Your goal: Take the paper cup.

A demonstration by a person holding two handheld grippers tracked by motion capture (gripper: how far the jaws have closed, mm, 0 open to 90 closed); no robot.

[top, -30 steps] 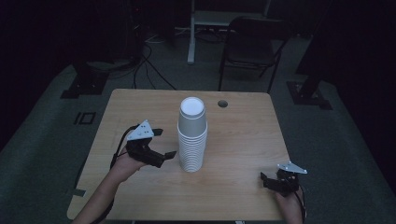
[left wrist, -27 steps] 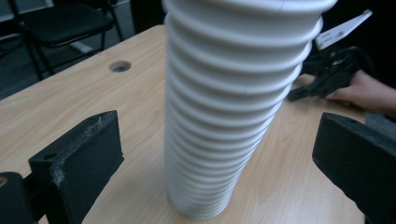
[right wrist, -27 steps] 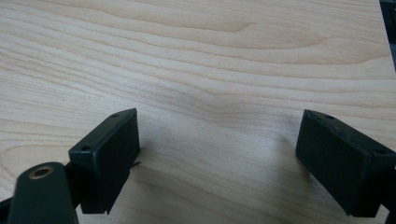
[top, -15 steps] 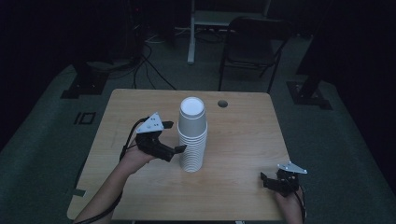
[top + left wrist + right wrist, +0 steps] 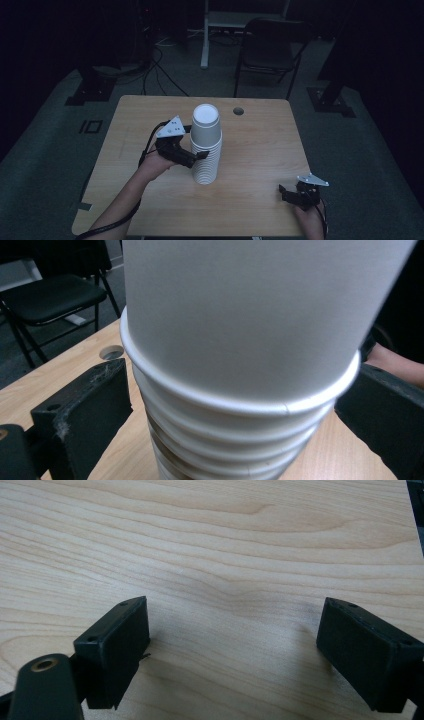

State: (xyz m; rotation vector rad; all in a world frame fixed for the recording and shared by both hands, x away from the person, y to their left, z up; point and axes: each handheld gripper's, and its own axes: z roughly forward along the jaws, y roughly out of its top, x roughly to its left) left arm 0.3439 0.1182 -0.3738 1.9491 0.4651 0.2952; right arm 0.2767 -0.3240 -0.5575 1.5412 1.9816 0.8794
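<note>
A tall stack of white paper cups (image 5: 205,145) stands upside down in the middle of the wooden table (image 5: 260,150). My left gripper (image 5: 199,156) is open at the stack's left side, about halfway up. In the left gripper view its two black jaws stand on either side of the cup stack (image 5: 240,340), close to the rolled rims. My right gripper (image 5: 286,193) rests low near the table's front right corner. It is open, with bare wood between the jaws of the right gripper (image 5: 235,650).
A round cable hole (image 5: 238,110) is in the table top behind the stack. A black folding chair (image 5: 267,50) and a white desk leg (image 5: 204,35) stand on the dark floor beyond the table. Cables lie on the floor at the back left.
My left gripper has moved right and forward from the table's left part until its jaws straddle the cup stack. The right gripper has stayed put.
</note>
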